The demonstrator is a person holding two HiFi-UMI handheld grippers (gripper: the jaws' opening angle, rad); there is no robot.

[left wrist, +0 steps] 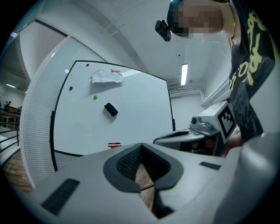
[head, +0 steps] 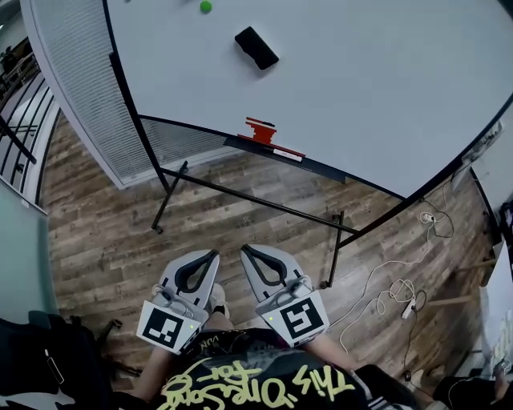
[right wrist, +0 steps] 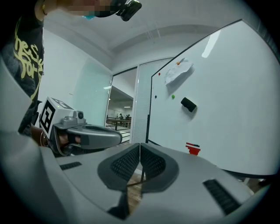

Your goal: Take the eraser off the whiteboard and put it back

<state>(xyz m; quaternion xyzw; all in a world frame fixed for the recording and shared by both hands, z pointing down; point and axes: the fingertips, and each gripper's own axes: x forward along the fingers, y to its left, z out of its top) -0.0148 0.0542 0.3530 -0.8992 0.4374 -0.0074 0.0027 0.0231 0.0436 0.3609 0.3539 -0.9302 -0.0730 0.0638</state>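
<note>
The eraser (head: pixel 256 48) sits on the whiteboard (head: pixel 361 88), a dark block tilted on the white surface. It is below a green magnet (head: pixel 206 6) and above the red markers (head: pixel 262 130) that lie on the board's tray. Both hand-held grippers are low in the head view, close to the person's body over the wooden floor (head: pixel 104 232), well apart from the board and the eraser. The left hand-held gripper (head: pixel 215 255) has its jaws together with nothing between them. In its own view the tips meet, and the eraser (left wrist: pixel 111 109) is far ahead, up and to the left of them. The right hand-held gripper (head: pixel 245 250) is likewise closed and empty. In its view the eraser (right wrist: pixel 188 104) is ahead, above and to the right of the tips. The two lie side by side, pointing toward the board's stand (head: pixel 256 200). A crumpled sheet of paper (left wrist: pixel 106 76) is stuck near the board's top.
</note>
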